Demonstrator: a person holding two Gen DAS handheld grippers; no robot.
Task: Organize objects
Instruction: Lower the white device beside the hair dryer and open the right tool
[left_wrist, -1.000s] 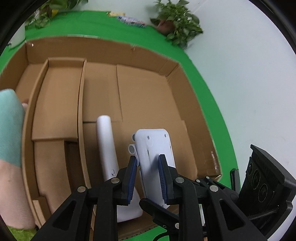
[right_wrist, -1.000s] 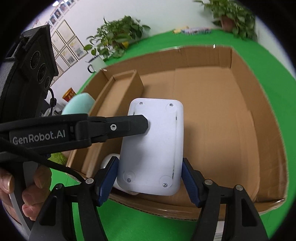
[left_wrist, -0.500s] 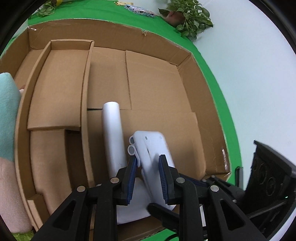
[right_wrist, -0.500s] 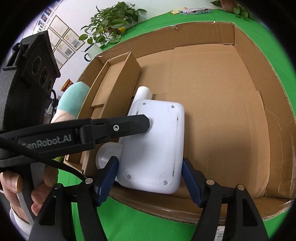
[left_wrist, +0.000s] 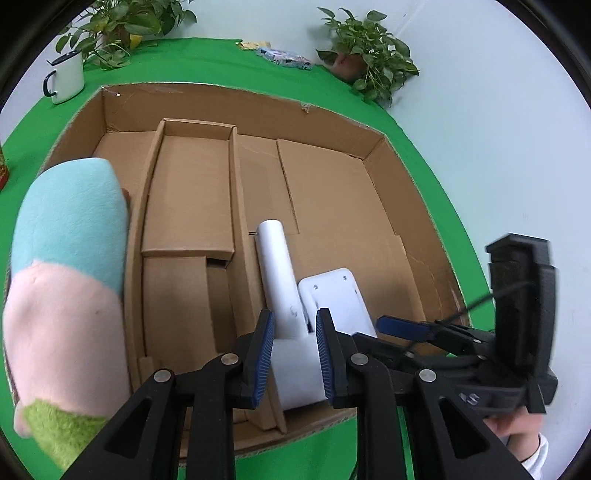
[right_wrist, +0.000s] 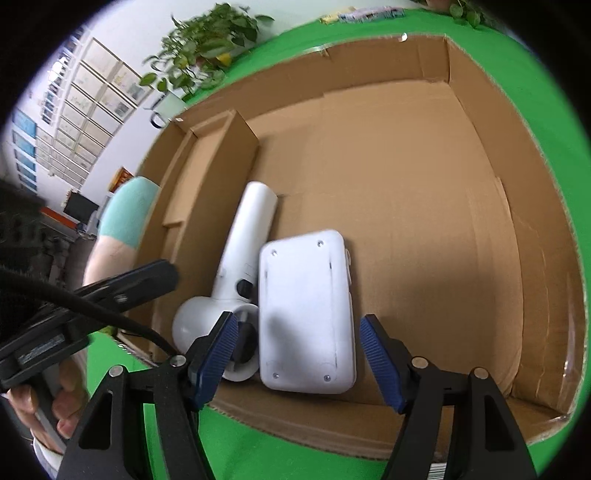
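box floor (right_wrist: 406, 221) open rightward, white case (right_wrist: 304, 317) and dryer (right_wrist: 240, 258) crowd left

Left tool (left_wrist: 293, 354) parted above white hair dryer (left_wrist: 284, 295) and white case (left_wrist: 336, 302) in cardboard box (left_wrist: 406, 192).

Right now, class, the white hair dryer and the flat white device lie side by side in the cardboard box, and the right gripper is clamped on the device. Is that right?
Not quite. The right wrist view shows the right gripper open, its pads apart from the flat white device. The rest holds: the device lies beside the white hair dryer in the cardboard box.
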